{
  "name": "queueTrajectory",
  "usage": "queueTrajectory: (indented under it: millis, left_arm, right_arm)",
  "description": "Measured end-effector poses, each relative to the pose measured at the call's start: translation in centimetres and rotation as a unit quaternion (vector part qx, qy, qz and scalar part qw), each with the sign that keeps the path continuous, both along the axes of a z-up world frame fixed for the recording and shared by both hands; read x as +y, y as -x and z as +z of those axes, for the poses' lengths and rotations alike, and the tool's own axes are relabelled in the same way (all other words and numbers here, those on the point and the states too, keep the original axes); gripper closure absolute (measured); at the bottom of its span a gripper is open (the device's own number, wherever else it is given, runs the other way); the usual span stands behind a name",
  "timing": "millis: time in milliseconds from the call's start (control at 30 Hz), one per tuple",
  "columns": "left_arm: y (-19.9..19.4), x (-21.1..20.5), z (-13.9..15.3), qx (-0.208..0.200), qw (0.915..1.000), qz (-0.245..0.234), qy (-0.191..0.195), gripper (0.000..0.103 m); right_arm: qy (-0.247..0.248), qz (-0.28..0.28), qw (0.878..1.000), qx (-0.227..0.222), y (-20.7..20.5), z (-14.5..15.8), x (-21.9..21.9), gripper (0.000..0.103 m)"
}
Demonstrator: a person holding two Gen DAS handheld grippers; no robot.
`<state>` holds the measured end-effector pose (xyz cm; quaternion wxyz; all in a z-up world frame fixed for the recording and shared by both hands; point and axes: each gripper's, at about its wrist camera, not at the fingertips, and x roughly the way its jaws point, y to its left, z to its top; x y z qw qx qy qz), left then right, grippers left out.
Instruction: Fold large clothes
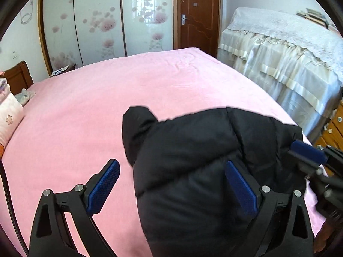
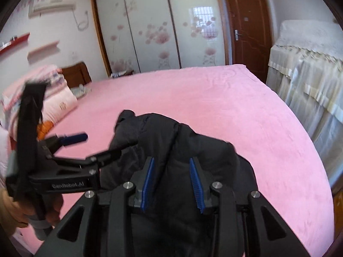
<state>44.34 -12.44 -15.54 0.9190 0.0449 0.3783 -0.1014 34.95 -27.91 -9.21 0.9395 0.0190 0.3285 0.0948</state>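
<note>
A black puffer jacket (image 1: 193, 154) lies bunched on the pink bed (image 1: 107, 90) near its front edge. My left gripper (image 1: 171, 182) is open wide, its left finger over the pink sheet and its right finger over the jacket. My right gripper (image 2: 172, 182) hangs over the jacket (image 2: 171, 141) with black fabric between its blue pads (image 2: 196, 184), the jaws part closed; whether they pinch the fabric does not show. The right gripper also shows at the right edge of the left wrist view (image 1: 308, 152). The left gripper shows at the left of the right wrist view (image 2: 72, 139).
A folded pink quilt and pillows (image 2: 53, 98) lie at the bed's left end by a wooden headboard (image 2: 75, 75). A cloth-covered piece of furniture (image 1: 289, 64) stands to the right. A wardrobe with sliding doors (image 1: 107, 21) and a brown door (image 1: 199, 15) are behind the bed.
</note>
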Motion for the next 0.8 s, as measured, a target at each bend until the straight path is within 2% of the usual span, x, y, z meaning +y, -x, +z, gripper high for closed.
queueTrajectory:
  millis: [100,200,333,500,700,800]
  left_arm:
    - [-2.5,-0.3,-1.6,0.016,0.9996,0.020,-0.009,0.005]
    - [-4.1,0.1,-3.5,0.043,0.9985,0.033,-0.001,0.005]
    - [-5.7,-0.5,-6.8,0.076,0.9962,0.036,0.023,0.004]
    - [-6.5,-0.9,-9.6,0.091,0.9952,0.033,0.013,0.004]
    - [-6.9,-0.3,-11.4,0.093,0.9951,0.032,0.008,0.002]
    - [-6.6,-0.1,-11.8,0.091,0.9953,0.033,0.006,0.002]
  right_arm:
    - [0.069,-0.039,0.996,0.036,-3.1,-2.0,-0.4,0.072]
    - [0.086,-0.075,0.990,0.079,-4.9,-4.9,-2.4,0.072]
    - [0.045,-0.097,0.989,0.107,-5.5,-7.4,-5.2,0.072]
    - [0.015,-0.099,0.988,0.120,-6.0,-9.6,-6.0,0.072]
    - [0.018,-0.100,0.987,0.121,-7.3,-11.0,-4.9,0.072]
    - [0.003,-0.106,0.987,0.122,-7.4,-11.7,-5.2,0.072]
